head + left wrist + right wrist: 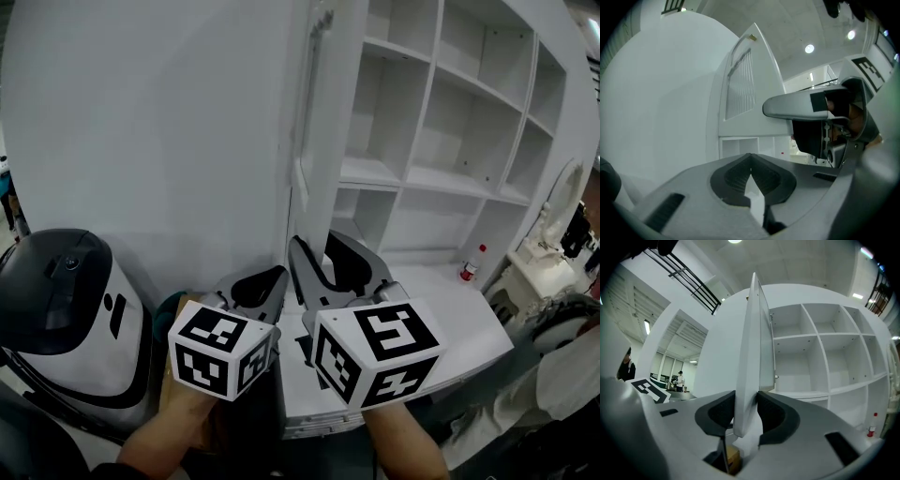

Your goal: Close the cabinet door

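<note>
Left gripper (751,160): fingers together, nothing held. Right gripper (746,404): fingers clamped on the free edge of the cabinet door (753,333). Door is seen edge-on, wide open beside bare shelves (820,362). Closing is judged barely begun, with the whole swing left.
</note>
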`<state>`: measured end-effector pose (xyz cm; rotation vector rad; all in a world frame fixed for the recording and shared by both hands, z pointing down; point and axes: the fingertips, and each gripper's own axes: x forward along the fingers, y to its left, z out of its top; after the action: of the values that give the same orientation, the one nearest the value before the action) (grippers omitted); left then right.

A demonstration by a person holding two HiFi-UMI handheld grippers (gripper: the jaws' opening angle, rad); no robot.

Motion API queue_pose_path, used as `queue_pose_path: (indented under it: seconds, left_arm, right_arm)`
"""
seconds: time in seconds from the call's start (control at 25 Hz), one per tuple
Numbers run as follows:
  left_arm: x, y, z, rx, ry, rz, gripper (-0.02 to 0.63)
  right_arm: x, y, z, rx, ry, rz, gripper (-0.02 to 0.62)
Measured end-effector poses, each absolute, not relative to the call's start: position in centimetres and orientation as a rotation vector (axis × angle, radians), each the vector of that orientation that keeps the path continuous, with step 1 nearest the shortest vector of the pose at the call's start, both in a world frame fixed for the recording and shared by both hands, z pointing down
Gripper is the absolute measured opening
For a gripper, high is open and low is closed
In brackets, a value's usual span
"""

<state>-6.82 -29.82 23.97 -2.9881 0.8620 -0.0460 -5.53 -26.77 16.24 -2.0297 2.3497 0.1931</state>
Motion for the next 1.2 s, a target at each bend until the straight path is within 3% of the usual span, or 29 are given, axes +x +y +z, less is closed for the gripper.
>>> queue_pose_path:
  seconds: [1.2]
  left_arm:
    - [0.7, -28.1, 23.7, -2.978, 0.764, -0.037, 0.012]
  right_arm:
    - [3.1, -24.7, 16.3, -1.966, 2.331, 0.177, 0.084]
